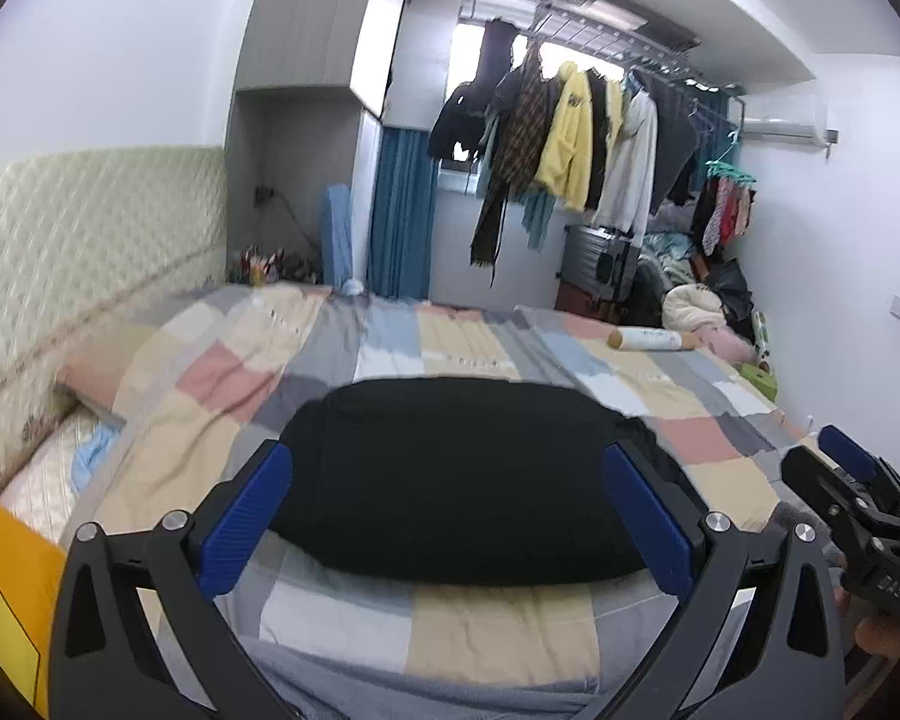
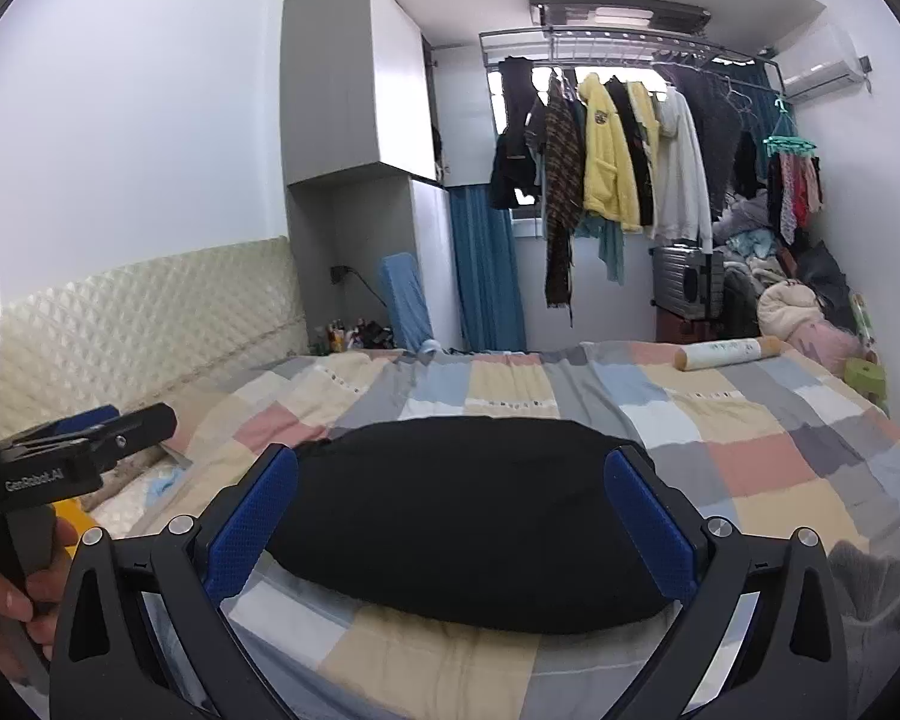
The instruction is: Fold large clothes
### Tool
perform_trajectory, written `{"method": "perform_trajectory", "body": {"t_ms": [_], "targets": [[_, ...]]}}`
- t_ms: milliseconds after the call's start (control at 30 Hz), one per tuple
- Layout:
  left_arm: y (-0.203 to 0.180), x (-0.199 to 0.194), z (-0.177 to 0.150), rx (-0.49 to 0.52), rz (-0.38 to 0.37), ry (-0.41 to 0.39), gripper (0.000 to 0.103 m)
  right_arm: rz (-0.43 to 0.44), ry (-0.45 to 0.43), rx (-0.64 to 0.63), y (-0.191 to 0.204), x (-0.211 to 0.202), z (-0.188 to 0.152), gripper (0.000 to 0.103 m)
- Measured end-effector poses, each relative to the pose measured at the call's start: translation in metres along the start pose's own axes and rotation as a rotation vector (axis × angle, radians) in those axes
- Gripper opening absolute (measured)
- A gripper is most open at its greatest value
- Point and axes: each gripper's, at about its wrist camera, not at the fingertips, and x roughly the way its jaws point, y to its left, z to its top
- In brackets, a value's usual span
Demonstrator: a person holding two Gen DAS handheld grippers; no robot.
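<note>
A black garment [image 1: 450, 480] lies folded into a compact flat bundle on the patchwork bed cover [image 1: 498, 618]; it also shows in the right wrist view [image 2: 462, 510]. My left gripper [image 1: 450, 510] is open and empty, held above the near edge of the bundle, its blue pads [image 1: 246, 516] wide apart. My right gripper [image 2: 450, 516] is likewise open and empty in front of the bundle. The right gripper shows at the right edge of the left view [image 1: 852, 492]. The left gripper shows at the left edge of the right view [image 2: 84, 444].
A padded cream headboard [image 2: 150, 312] runs along the left. A cardboard roll [image 2: 726, 354] lies at the bed's far right. Hanging clothes [image 2: 606, 168], a suitcase [image 2: 687, 282] and a clothes pile [image 2: 792, 294] stand beyond the bed. A yellow item [image 1: 6, 588] sits at near left.
</note>
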Motion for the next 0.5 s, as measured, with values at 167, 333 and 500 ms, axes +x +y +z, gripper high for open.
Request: {"method": "perform_trajectory", "body": {"t_ms": [167,333,500], "targets": [[0.006,0.009,-0.017,-0.020,0.014,0.042,0.103,-0.028,0.030,0.009,0.000,0.005,-0.018,0.103],[0.007,0.015,-0.029,-0.024,0.017,0.073,0.103,-0.047,0.076,0.018,-0.007,0.012,-0.034,0.103],[0.008,0.021,-0.039,-0.025,0.022,0.106,0.103,-0.062,0.127,0.032,-0.012,0.018,-0.048,0.103]]}}
